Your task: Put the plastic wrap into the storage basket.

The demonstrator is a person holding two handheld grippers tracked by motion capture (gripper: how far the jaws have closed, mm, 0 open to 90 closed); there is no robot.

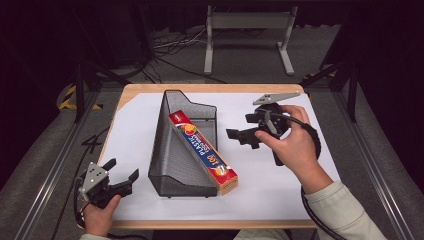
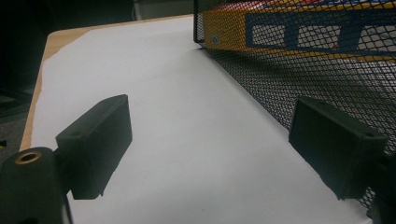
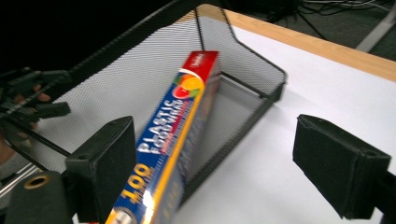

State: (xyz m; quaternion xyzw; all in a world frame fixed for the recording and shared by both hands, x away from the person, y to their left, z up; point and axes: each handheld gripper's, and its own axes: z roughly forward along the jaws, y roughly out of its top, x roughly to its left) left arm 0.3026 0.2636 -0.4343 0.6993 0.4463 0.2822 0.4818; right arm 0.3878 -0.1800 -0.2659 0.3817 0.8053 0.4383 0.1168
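Right gripper view: "PLASTIC FOOD WRAP" box

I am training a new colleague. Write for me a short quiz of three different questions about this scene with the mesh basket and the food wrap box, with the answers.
1. True or false: the plastic food wrap box lies flat on the white paper, outside the black mesh basket.
2. Which gripper is nearer to the box? A) the left gripper B) the right gripper
3. Fill in: the jaws of both grippers are ____.

Key
1. False. The box leans slanted in the basket, with its near end sticking out over the low front edge.
2. B. The left gripper is at the table's near left corner, beside the basket's tall mesh wall.
3. Open; neither holds anything.
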